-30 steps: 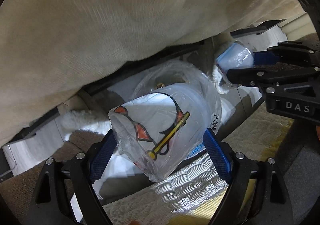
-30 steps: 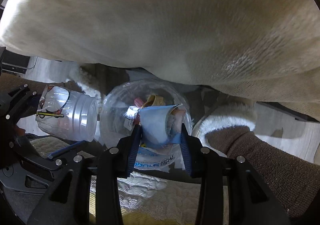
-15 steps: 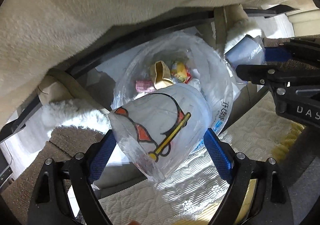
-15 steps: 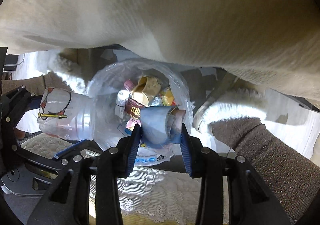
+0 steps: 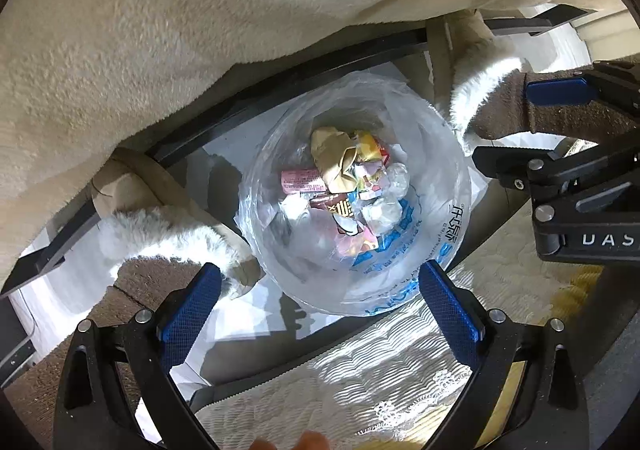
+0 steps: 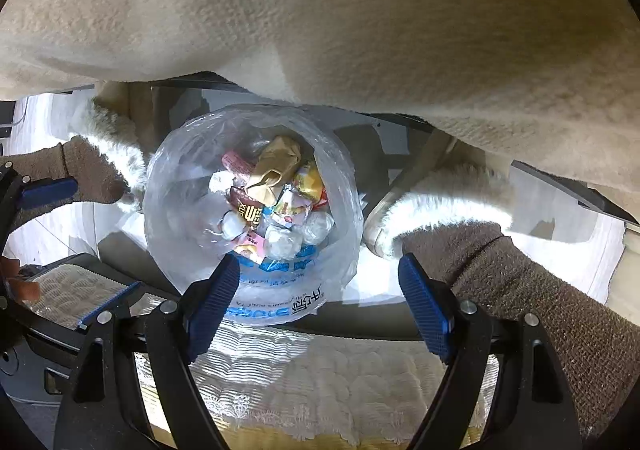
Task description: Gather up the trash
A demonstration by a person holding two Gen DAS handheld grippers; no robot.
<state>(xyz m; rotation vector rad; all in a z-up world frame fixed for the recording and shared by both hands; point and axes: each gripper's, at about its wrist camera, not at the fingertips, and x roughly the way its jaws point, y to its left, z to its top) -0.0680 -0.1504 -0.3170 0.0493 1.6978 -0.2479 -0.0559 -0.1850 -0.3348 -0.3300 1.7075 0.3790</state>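
Note:
A bin lined with a clear plastic bag [image 5: 448, 217] stands on the floor below both grippers; it also shows in the right wrist view [image 6: 168, 234]. Inside lie several wrappers, a tan crumpled paper [image 5: 334, 157] and clear plastic pieces [image 6: 288, 240]. My left gripper [image 5: 316, 302] is open and empty above the bin's near rim. My right gripper [image 6: 320, 294] is open and empty over the bin's near right rim. Its blue pad shows at the right of the left wrist view [image 5: 556, 93].
A cream fleece blanket [image 5: 200, 29] hangs over the top of both views. Brown slippers with white fur [image 6: 500, 262] flank the bin. A quilted cream cushion edge [image 5: 360, 382] lies just under the grippers. A dark metal frame bar [image 5: 280, 97] runs behind the bin.
Both grippers have opened. The clear printed cup has left my left gripper and the blue-white wrapper has left my right one. Both views tilted down onto the bin.

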